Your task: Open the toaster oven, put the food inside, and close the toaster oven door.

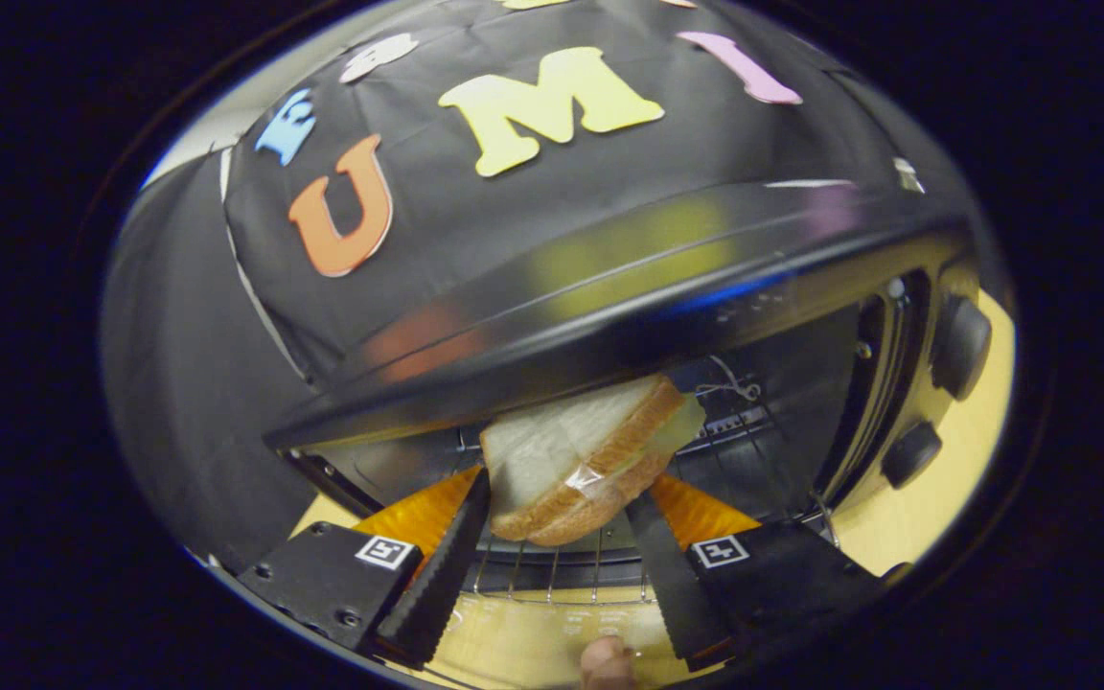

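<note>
A plastic-wrapped sandwich (579,458) of two white bread slices sits between my fingers, and my gripper (560,494) is shut on it. I hold it tilted in the mouth of the black toaster oven (609,287), just above the wire rack (562,570). The oven door (523,637) hangs open and lies flat below my fingers. The far end of the sandwich reaches under the oven's top edge, into the dark cavity.
Two black knobs (959,345) stand on the oven's control panel to the right of the opening. The oven rests on a light wooden table (907,517). A fingertip (607,663) shows at the open door's near edge.
</note>
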